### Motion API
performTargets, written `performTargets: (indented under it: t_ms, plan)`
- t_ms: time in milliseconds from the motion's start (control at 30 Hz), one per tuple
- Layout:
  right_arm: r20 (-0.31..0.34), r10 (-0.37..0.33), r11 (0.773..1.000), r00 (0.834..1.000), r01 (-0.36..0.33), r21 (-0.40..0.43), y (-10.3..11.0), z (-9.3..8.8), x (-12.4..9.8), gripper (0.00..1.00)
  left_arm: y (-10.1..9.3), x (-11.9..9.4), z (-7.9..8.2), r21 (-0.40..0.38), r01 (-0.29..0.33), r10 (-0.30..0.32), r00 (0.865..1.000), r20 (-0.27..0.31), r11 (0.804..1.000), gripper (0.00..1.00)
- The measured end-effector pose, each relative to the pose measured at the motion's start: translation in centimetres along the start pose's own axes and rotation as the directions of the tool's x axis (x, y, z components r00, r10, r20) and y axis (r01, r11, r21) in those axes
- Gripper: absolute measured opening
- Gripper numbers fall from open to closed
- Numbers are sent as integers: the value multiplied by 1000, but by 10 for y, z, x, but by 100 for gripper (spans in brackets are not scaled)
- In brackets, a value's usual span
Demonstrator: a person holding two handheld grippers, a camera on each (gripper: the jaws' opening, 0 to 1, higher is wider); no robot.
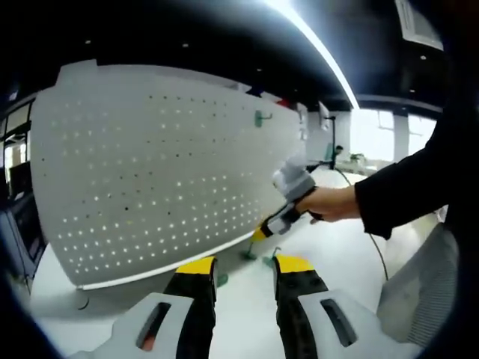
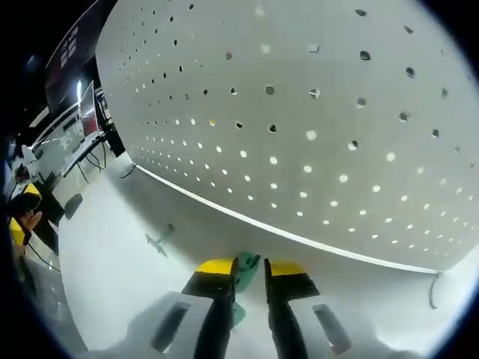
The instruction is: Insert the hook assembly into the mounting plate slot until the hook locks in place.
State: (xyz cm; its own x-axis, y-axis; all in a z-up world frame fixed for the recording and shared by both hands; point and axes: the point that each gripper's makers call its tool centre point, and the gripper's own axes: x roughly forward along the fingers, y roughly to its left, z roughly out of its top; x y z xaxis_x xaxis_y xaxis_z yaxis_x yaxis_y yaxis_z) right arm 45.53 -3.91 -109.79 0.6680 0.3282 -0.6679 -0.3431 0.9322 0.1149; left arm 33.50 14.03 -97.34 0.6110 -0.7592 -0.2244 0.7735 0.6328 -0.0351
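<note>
The green hook (image 2: 245, 263) sits between the yellow tips of my right tongs (image 2: 250, 268), pinched there, its upper end poking out above the jaws and a paler green part trailing down between them. It hangs low in front of the mounting plate (image 2: 314, 112), a big white perforated board standing upright on the white table (image 2: 112, 262); the hook is near the board's bottom edge but I cannot tell whether it touches it. A second small green hook (image 2: 159, 241) lies loose on the table to the left, well apart from my jaws.

In the left gripper view my left tongs (image 1: 243, 265) hover over the table with the jaws parted and nothing between them. Beyond them I see my right tongs (image 1: 288, 196) coming in from the right, held in my hand (image 1: 329, 203) with a dark sleeve (image 1: 408, 187) behind it, their yellow tip down close to the board's lower edge. Small green pieces (image 1: 258, 256) lie on the table just past my left jaws, too small to make out clearly. Another green hook (image 1: 260, 118) is already hung high on the perforated board (image 1: 165, 164), near its upper right corner

In the right gripper view a thin cable (image 2: 434, 293) curls on the table by the board's right end
</note>
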Motion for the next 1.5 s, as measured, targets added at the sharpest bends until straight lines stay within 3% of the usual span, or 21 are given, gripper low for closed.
performTargets:
  t_ms: [867,1500]
  plan:
    - [-5,22,999,1000,-22,39,4,-3,0,1,0,0,-1,-1,1,-1,1000,-5,1000,30]
    - [88,17,999,996,-19,31,10,17,-23,1,-4,2,-3,7,14,-14,1000,-13,1000,30]
